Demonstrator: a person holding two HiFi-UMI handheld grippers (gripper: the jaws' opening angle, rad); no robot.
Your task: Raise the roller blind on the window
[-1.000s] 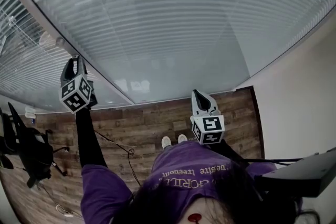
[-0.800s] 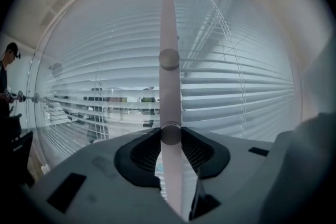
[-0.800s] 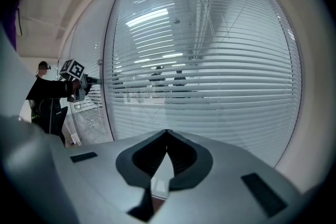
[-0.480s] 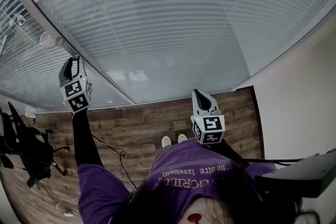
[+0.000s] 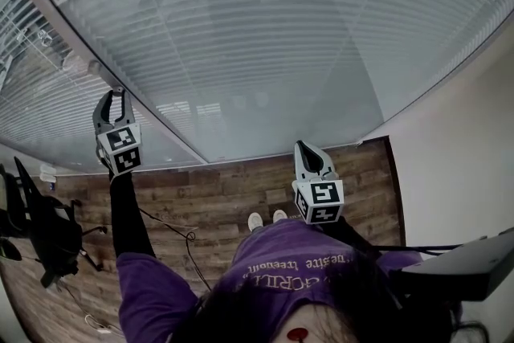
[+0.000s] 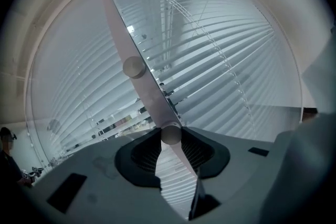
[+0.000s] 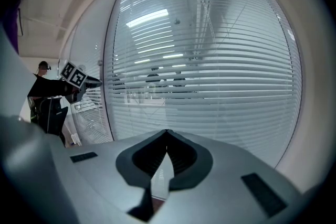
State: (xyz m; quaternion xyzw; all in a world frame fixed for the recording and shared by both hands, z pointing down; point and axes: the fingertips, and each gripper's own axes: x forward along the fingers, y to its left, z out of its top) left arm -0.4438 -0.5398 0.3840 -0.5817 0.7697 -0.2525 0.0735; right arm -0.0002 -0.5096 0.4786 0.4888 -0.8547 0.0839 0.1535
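Here, a wide window (image 5: 265, 36) fills most of the head view. Its slatted blind (image 7: 210, 81) hangs behind the glass with the slats down across the pane, nearly to the bottom of the frame. Below the window lies a wooden plank floor (image 5: 209, 193), and a pale wall (image 5: 458, 165) rises on the right. A light frame post (image 6: 116, 29) separates this pane from the next one to the left, which is also covered by slats. The person wears a purple top (image 5: 281, 261) and stands close to the glass, with pale shoes (image 5: 265, 217) on the planks. A dark office chair (image 5: 40, 233) stands at the far left, the edge of a dark desk (image 5: 458, 269) juts in at the lower right, and a thin cable (image 5: 181, 230) trails over the floor. The left gripper (image 5: 117, 95) is held high on an outstretched arm, right against the frame post. Its jaws are drawn in so their tips pinch a small round knob (image 6: 170, 134) sitting on the post. A second round knob (image 6: 134, 67) sits farther up the same post, well clear of the jaws. The right gripper (image 5: 303, 146) is lower and nearer the body, pointing at the blind without touching it. Its jaw tips meet and hold nothing.
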